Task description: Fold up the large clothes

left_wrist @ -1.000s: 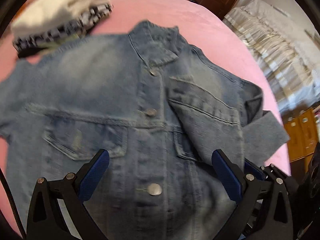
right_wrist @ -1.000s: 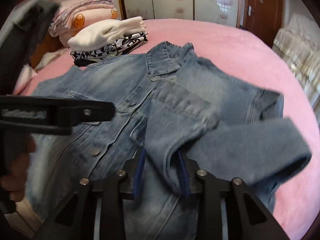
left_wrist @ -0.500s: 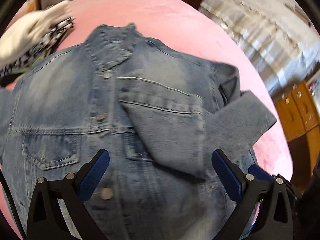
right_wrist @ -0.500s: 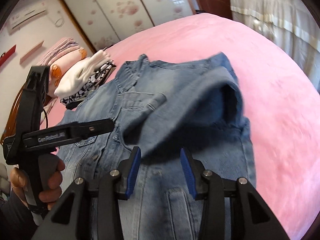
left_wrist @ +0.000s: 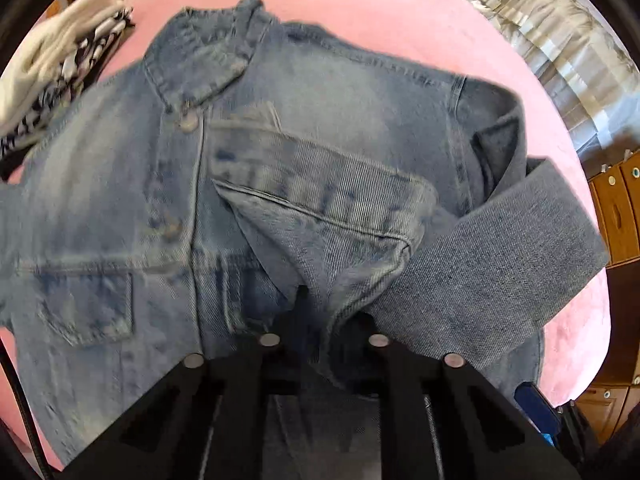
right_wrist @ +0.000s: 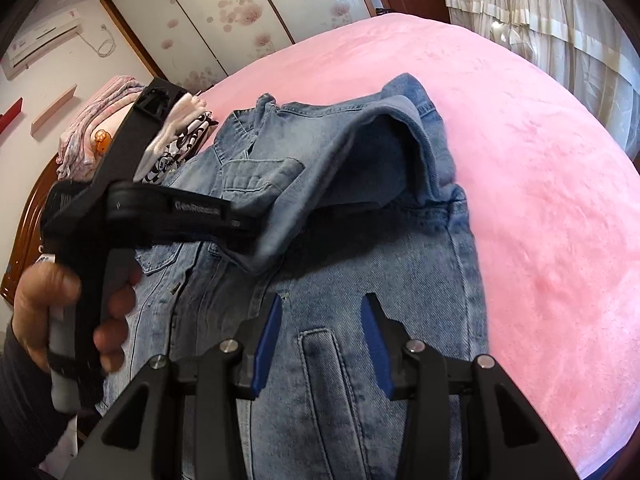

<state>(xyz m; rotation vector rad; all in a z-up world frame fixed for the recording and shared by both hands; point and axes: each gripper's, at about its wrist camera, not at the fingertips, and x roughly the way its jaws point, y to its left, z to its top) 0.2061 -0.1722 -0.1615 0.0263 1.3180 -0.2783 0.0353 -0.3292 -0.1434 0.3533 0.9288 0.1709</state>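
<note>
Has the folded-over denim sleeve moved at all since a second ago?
Yes. In the right wrist view the sleeve has swung off the pink bedspread onto the denim jacket, towards the pile of folded clothes.

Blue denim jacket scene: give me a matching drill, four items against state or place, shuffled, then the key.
Items:
1. blue denim jacket
2. left hand-held gripper
3. right hand-held gripper
4. white and black-patterned folded clothes stack

States:
A. jaws apart, nothing between them
B. spread on the pink bed cover, one sleeve folded over its front
C. shut on the jacket sleeve cuff
D. beside the jacket's collar

Pairs: 1-B, 2-C, 3-A, 4-D
</note>
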